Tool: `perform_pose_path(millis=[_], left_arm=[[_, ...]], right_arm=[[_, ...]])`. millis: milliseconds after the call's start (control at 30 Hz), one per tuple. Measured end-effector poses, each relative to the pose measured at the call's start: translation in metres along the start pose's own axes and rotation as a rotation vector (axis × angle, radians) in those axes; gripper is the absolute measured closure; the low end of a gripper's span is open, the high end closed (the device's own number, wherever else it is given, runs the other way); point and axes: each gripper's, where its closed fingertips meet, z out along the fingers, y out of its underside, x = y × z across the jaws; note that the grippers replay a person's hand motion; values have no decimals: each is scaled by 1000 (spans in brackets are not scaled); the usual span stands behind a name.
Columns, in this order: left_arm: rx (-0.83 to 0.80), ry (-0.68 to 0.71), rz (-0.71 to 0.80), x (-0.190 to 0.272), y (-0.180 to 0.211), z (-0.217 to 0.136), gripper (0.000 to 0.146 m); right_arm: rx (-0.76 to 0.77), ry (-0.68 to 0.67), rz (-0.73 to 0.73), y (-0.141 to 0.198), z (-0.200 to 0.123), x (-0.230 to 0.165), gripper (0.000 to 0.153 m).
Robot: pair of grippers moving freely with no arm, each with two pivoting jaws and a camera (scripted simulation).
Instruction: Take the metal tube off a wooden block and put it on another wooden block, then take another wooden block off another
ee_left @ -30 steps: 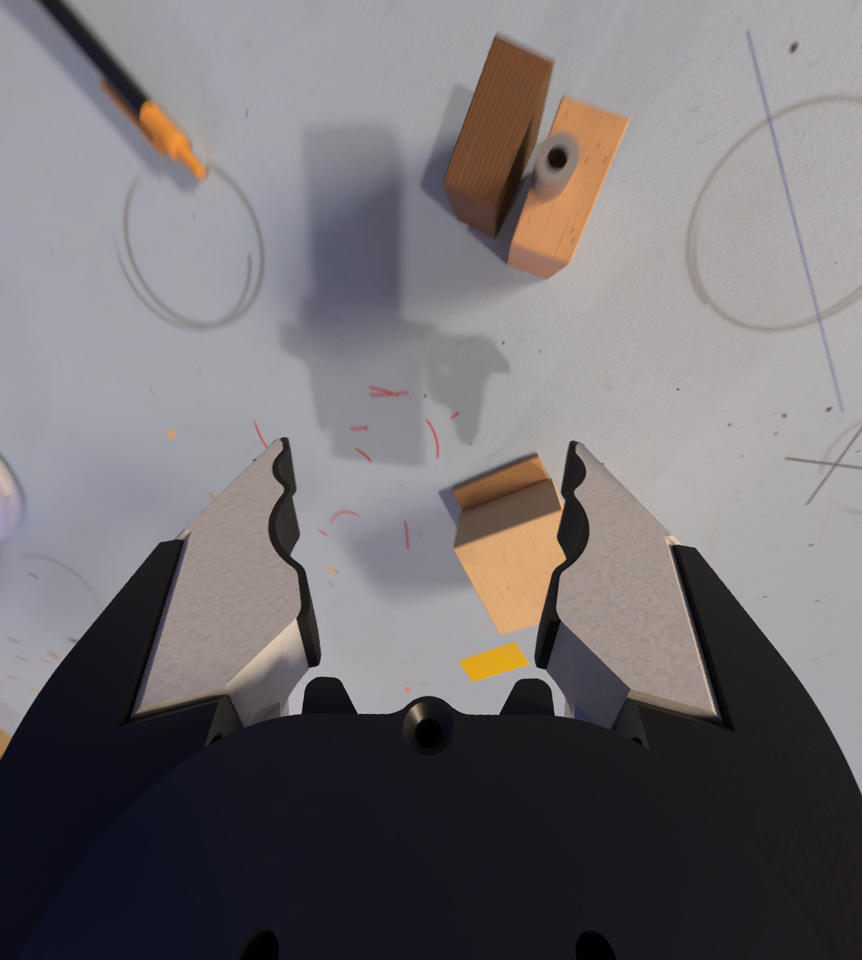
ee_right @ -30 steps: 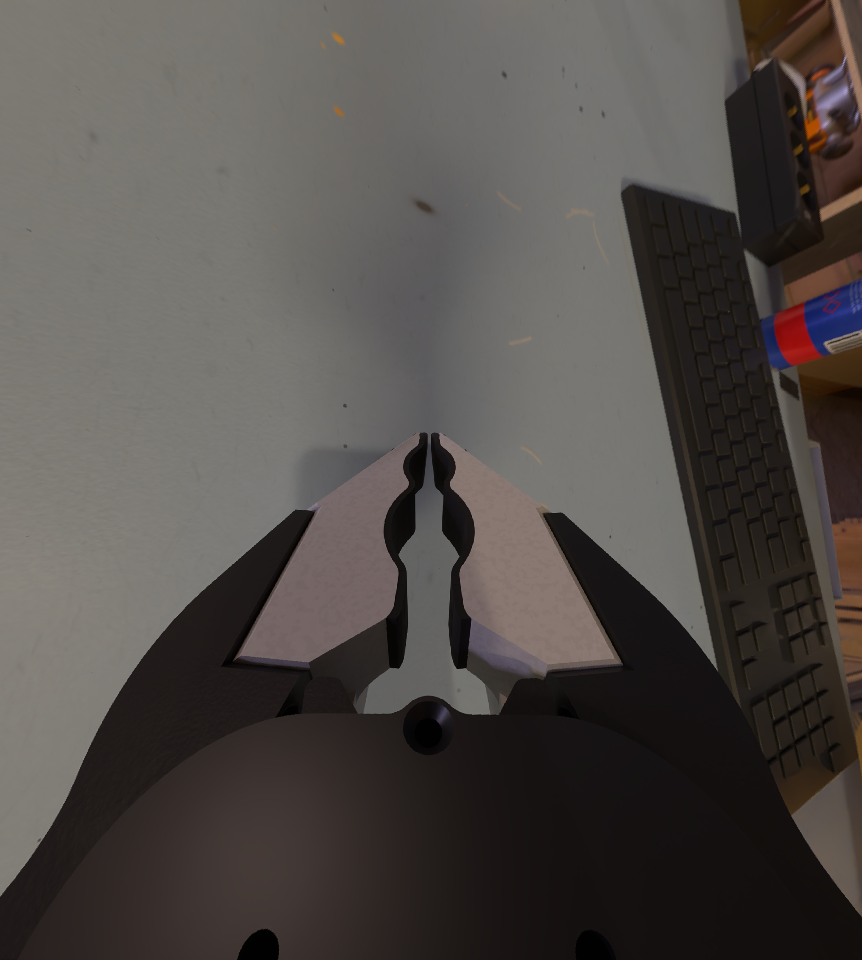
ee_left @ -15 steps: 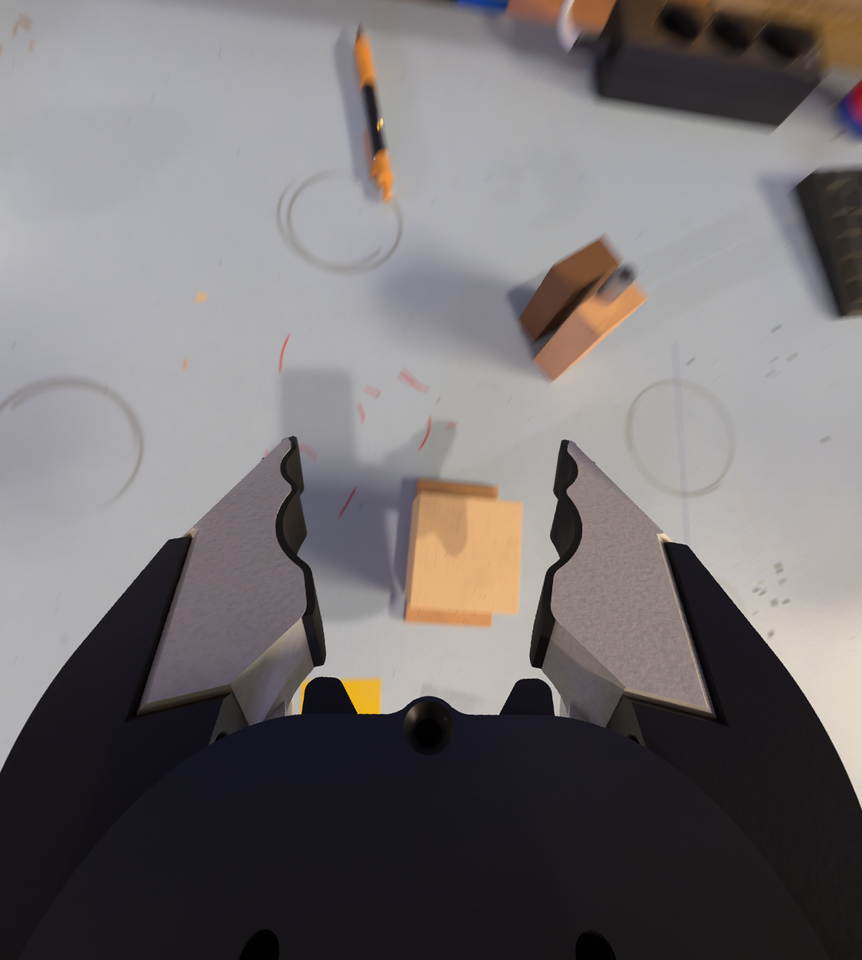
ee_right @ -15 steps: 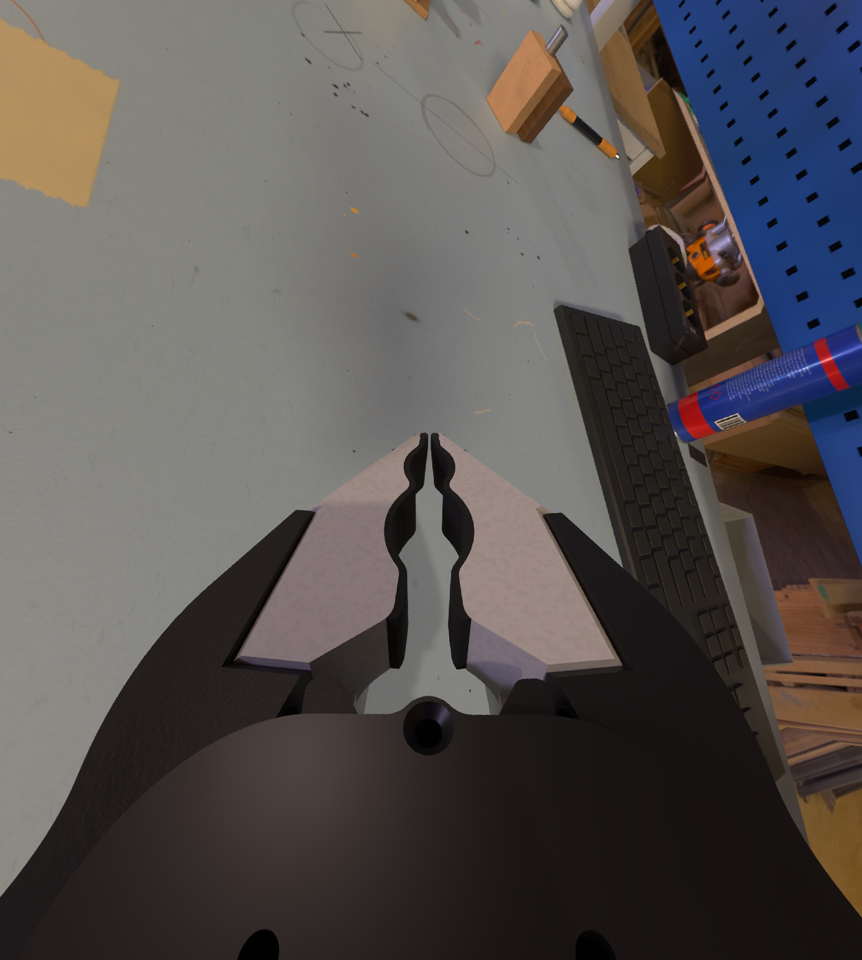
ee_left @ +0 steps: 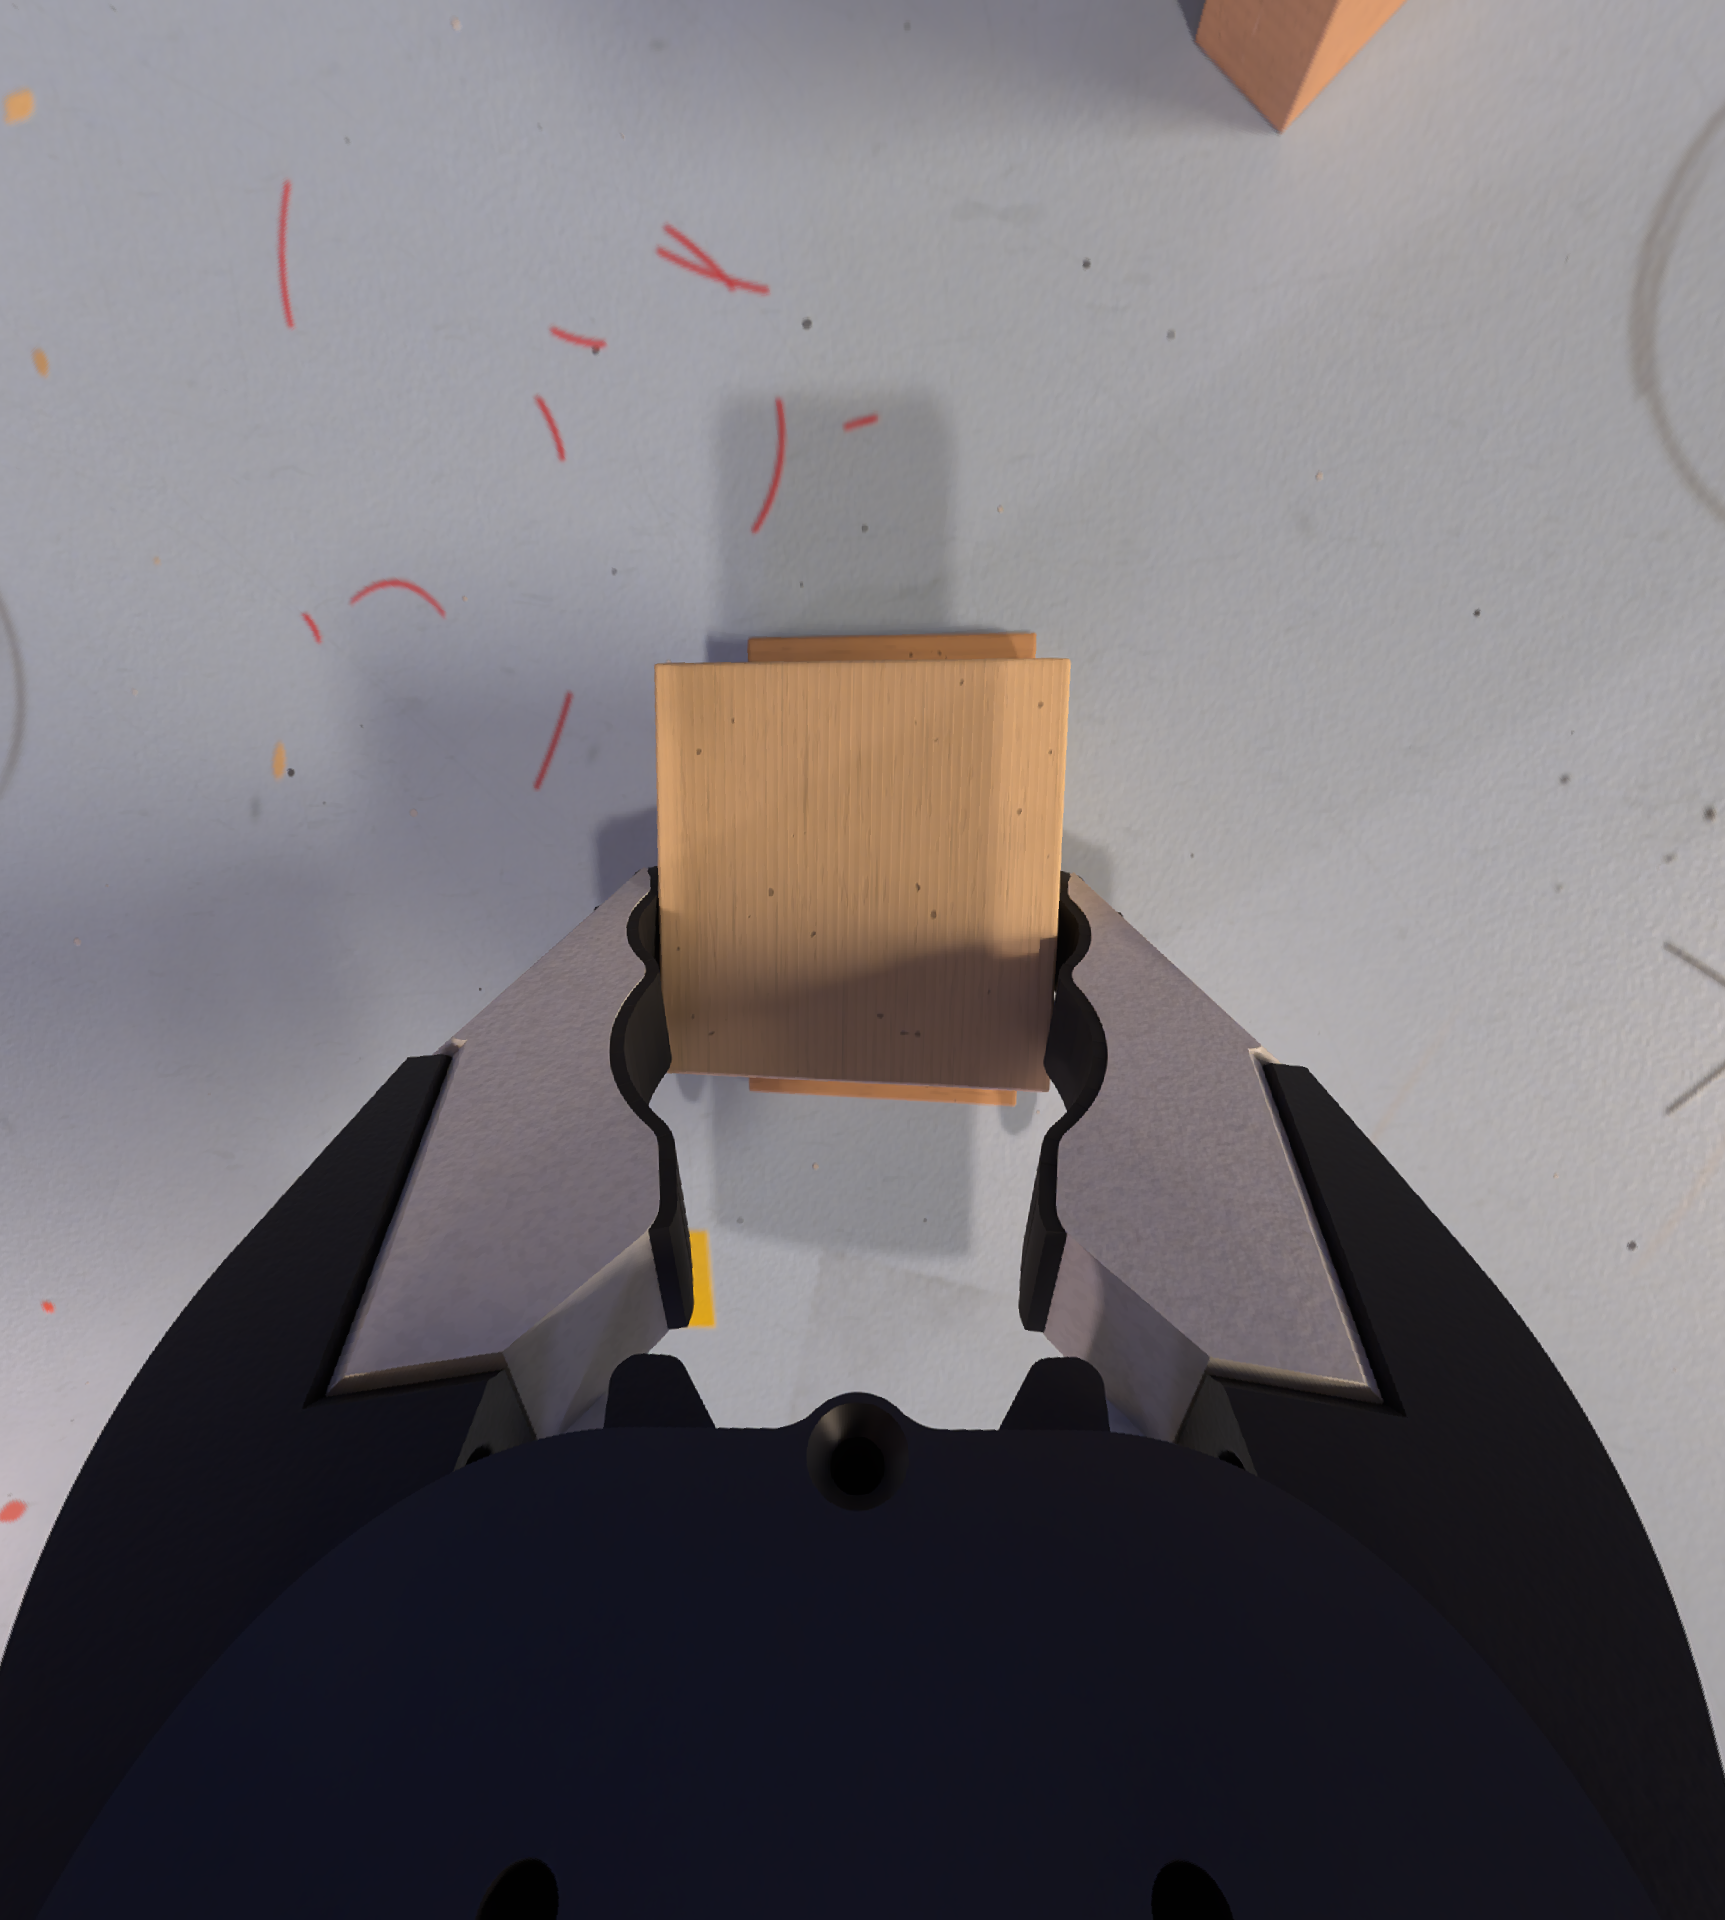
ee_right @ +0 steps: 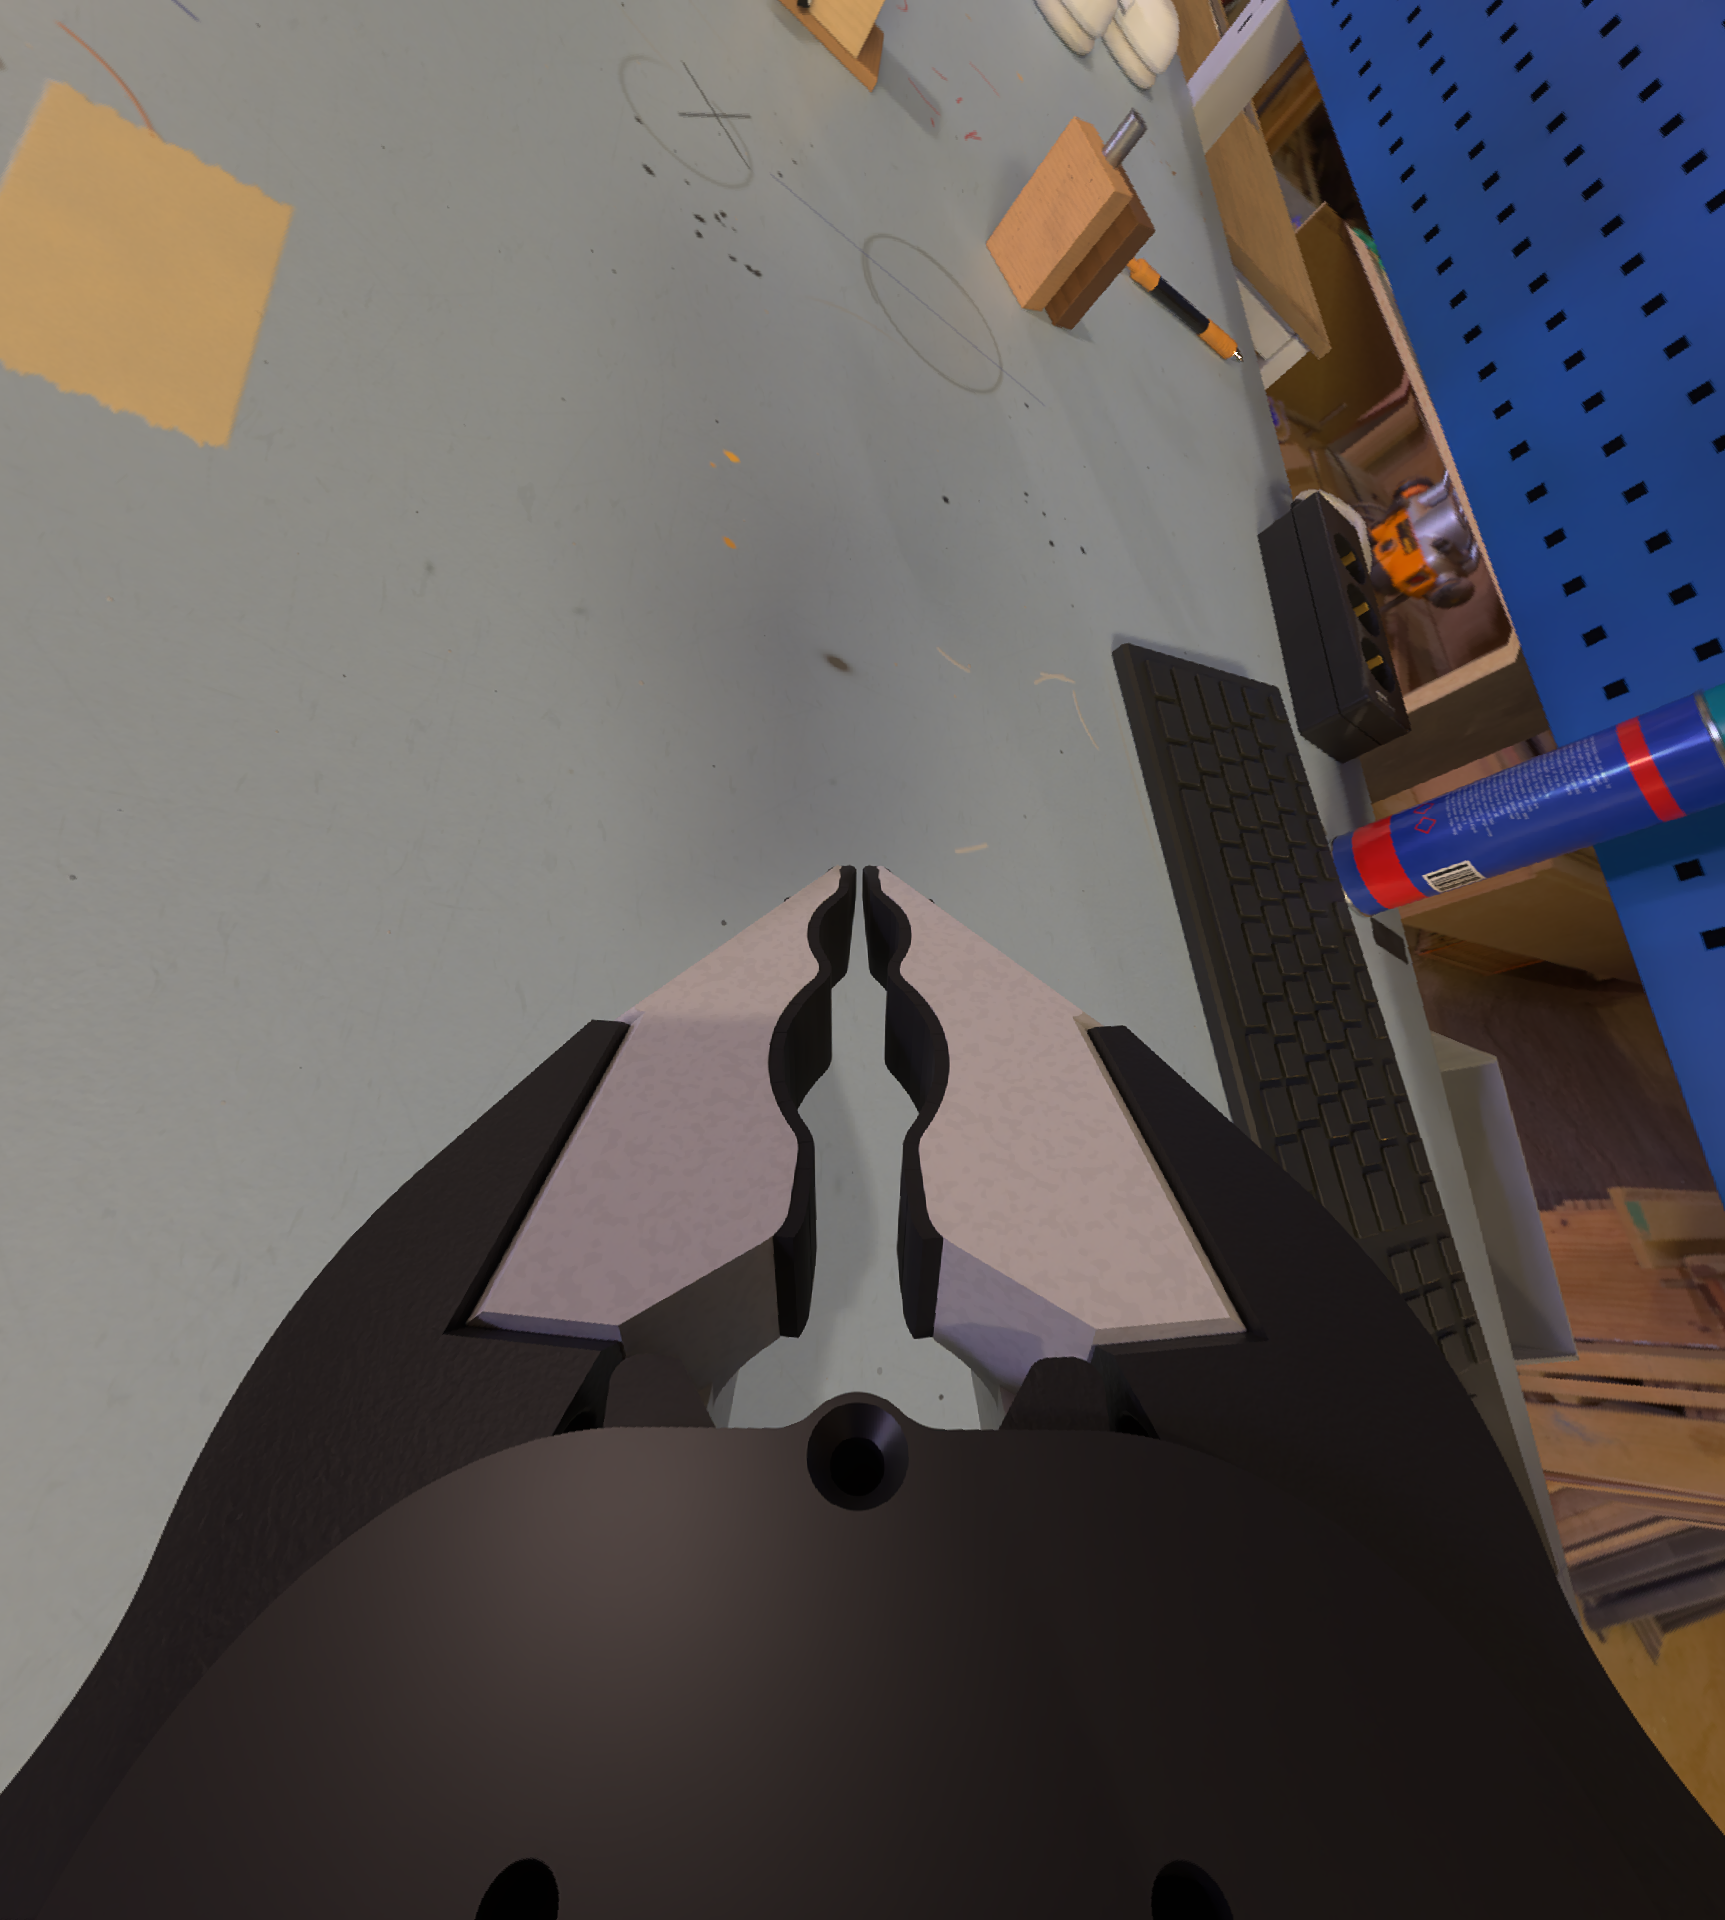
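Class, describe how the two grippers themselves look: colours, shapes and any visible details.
Both match. The left gripper and right gripper have a broad, rounded black body with a small round hole at centre. Two pale grey, wedge-shaped fingers taper forward, lined inside with wavy black pads. No cables or markings show.

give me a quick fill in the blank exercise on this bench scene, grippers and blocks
1. The left gripper has its fingers on either side of the top wooden block, which lies on a ____ wooden block.
2. The right gripper holds nothing and its jaws are ____.
3. In the right wrist view, the metal tube stands on a wooden block beside the orange and black ____.
4. To the right of the right gripper lies a black ____.

Missing words: second; shut; pencil; keyboard
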Motion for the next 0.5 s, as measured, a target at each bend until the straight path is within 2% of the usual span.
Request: perform_pose_path(millis=[233, 500], left_arm=[[91, -44, -22, -3, -10, -1, 73], [212, -97, -67, -14, -28, -36, 73]], right_arm=[[1, 4, -6, 0, -1, 0, 152], [-2, 8, -7, 0, -2, 1, 152]])
